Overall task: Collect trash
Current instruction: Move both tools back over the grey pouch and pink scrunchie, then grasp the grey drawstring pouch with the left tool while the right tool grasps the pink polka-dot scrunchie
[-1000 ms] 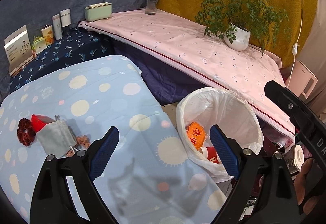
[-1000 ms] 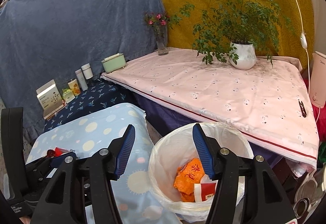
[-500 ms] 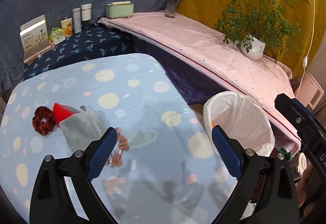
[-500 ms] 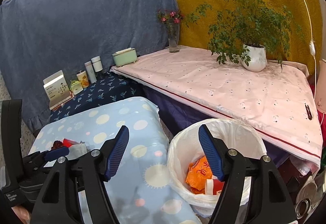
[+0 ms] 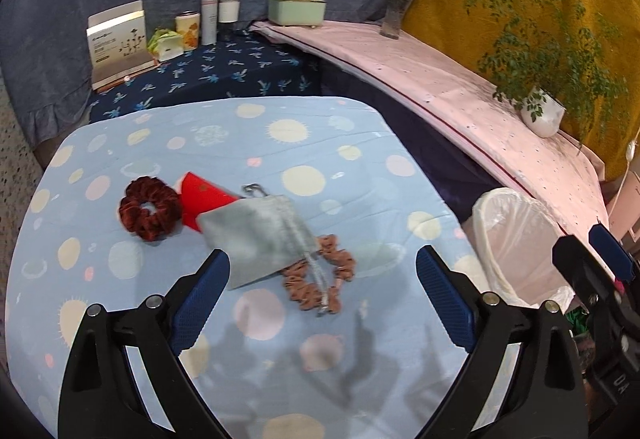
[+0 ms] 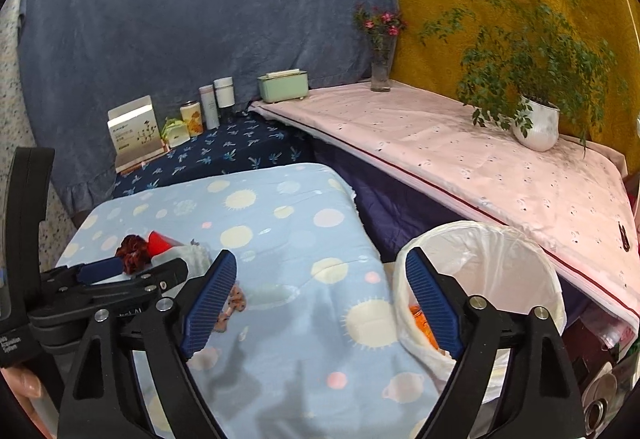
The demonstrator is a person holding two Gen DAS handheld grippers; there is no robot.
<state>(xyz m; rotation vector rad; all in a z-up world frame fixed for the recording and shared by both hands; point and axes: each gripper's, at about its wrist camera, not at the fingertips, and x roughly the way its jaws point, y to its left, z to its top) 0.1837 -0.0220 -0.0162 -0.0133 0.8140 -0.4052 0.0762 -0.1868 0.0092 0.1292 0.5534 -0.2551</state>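
On the light blue dotted table (image 5: pixel 280 143) lie a red paper piece (image 5: pixel 198 195), a grey drawstring pouch (image 5: pixel 260 235), a dark red scrunchie (image 5: pixel 149 208) and a brown scrunchie (image 5: pixel 320 279). My left gripper (image 5: pixel 322 299) is open and empty just short of the pouch. The white-lined trash bin (image 6: pixel 492 263) stands right of the table, with orange trash (image 6: pixel 422 323) inside. My right gripper (image 6: pixel 320 303) is open and empty over the table's right edge beside the bin. The bin also shows in the left wrist view (image 5: pixel 516 235).
A pink-covered shelf (image 6: pixel 460 143) holds a potted plant (image 6: pixel 536 123), a flower vase (image 6: pixel 381 71) and a green box (image 6: pixel 283 85). A dark blue bench (image 5: pixel 208 75) carries cans, bottles and a card box (image 5: pixel 118 43). Clutter lies on the floor at right.
Both grippers have swung left, away from the bin toward the table. The left view now centres on the pouch and scrunchies; the bin has slid to the right edge.
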